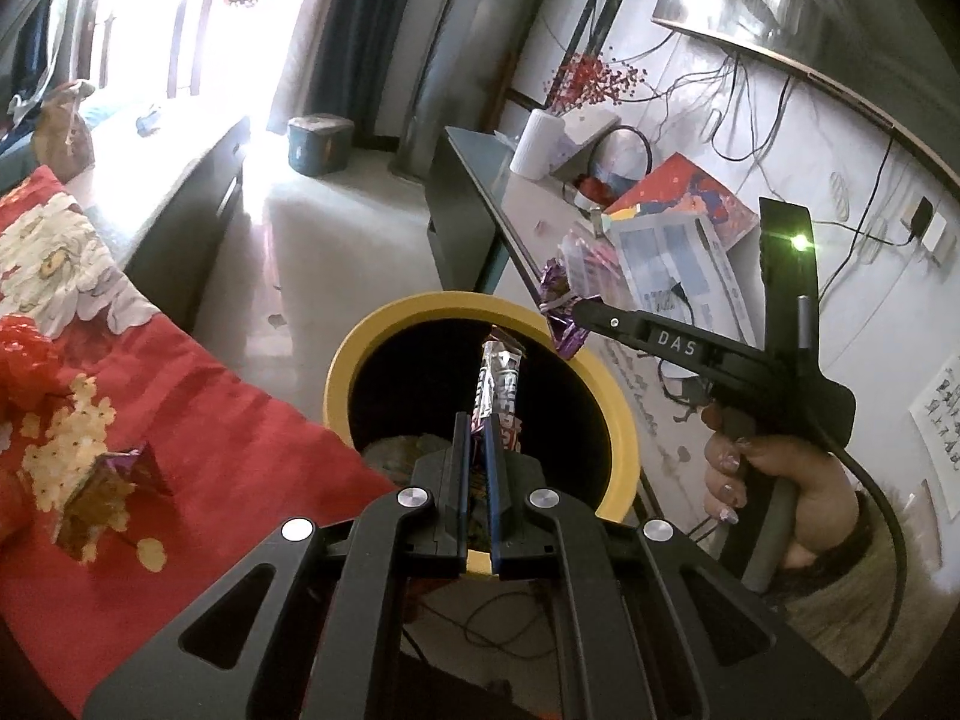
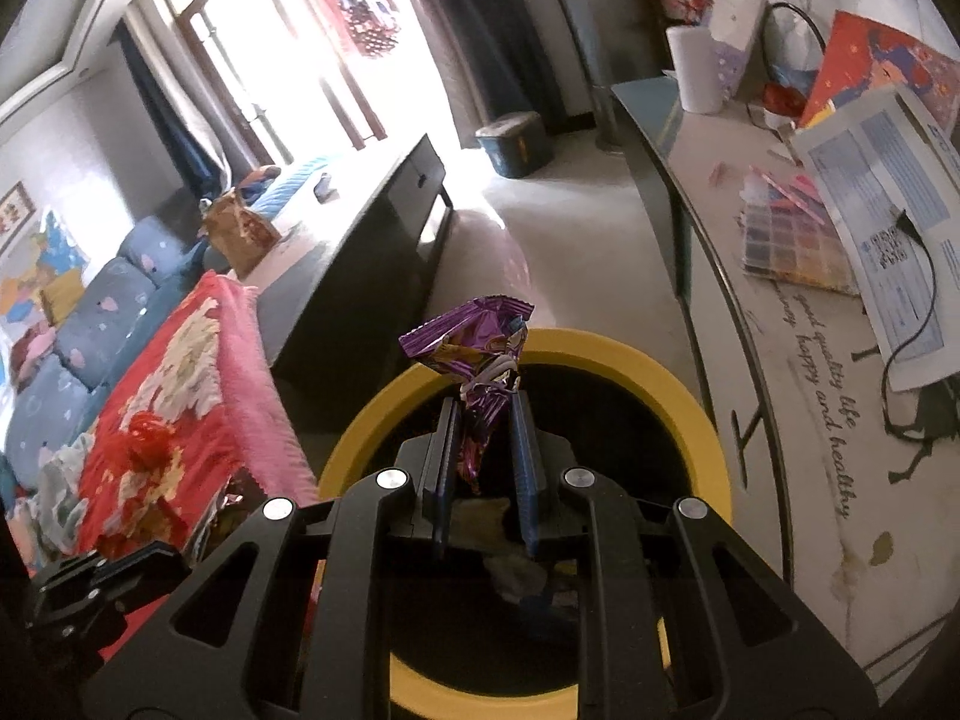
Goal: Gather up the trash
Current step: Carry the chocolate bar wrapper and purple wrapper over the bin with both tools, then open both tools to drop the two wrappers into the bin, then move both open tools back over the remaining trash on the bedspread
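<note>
Left wrist view, starting at nine o'clock: red floral blanket (image 1: 180,396), with a crumpled purple-and-gold wrapper (image 1: 111,495) lying on it near eight o'clock. Beyond, toward eleven o'clock, a dark low cabinet (image 1: 192,222) against a glaring window. At centre, yellow-rimmed bin (image 1: 360,354), dark inside, some rubbish dimly visible at the bottom. Directly over its mouth, left gripper (image 1: 477,426), clamped tight on a silver-and-red snack wrapper (image 1: 498,378) that sticks up from between the fingers toward twelve o'clock. At two o'clock from the bin, just over the rim, right gripper (image 1: 576,306), seen side-on, pinching a purple foil wrapper (image 1: 561,312). At four o'clock, a hand (image 1: 774,480) wrapped around that gripper's handle. Behind, from one to three o'clock, a table (image 1: 522,192) strewn with papers, a white roll and cables.

Right wrist view, from nine o'clock: blue sofa cushions (image 2: 90,324), then the blanket (image 2: 174,372) at eight o'clock, the dark cabinet (image 2: 360,240) toward eleven. At centre, the bin (image 2: 678,384), its opening below the fingers. Right gripper (image 2: 483,432) closed on the purple foil wrapper (image 2: 474,354), narrow gap between the pads filled by the foil, crumpled top flaring out toward twelve o'clock. From one to four o'clock, the table (image 2: 798,480) with a colour chart, a printed sheet and a black cable.
</note>
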`<state>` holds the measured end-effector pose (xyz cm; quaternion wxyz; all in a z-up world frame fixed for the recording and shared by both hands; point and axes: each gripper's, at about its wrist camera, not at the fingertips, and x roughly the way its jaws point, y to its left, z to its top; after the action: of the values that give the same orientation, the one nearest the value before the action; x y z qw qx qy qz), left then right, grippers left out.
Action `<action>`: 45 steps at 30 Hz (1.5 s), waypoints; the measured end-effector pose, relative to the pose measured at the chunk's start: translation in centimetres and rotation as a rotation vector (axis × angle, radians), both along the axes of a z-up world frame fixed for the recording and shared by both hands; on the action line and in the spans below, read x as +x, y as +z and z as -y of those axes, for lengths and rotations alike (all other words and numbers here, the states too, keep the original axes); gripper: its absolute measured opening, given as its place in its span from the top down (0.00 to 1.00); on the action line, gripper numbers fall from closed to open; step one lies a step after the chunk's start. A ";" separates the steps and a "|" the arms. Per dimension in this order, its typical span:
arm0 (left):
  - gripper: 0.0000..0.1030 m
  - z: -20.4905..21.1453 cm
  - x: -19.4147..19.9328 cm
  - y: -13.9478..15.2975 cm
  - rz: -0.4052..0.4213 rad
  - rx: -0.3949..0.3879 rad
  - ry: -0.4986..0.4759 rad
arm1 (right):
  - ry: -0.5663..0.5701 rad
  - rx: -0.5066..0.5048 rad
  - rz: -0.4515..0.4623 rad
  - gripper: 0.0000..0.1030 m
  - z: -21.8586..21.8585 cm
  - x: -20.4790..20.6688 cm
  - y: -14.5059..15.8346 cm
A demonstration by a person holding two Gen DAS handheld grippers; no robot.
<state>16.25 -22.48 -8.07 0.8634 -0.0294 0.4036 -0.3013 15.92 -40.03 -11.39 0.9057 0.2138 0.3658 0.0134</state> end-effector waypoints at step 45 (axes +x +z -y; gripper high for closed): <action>0.10 2.6 0.8 -2.5 0.023 0.035 -0.002 | -0.009 0.007 -0.012 0.52 0.9 -0.5 -0.1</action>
<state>17.02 -25.10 -10.54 0.8680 -0.0101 0.3989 -0.2954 15.38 -40.95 -11.53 0.9029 0.2185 0.3701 0.0093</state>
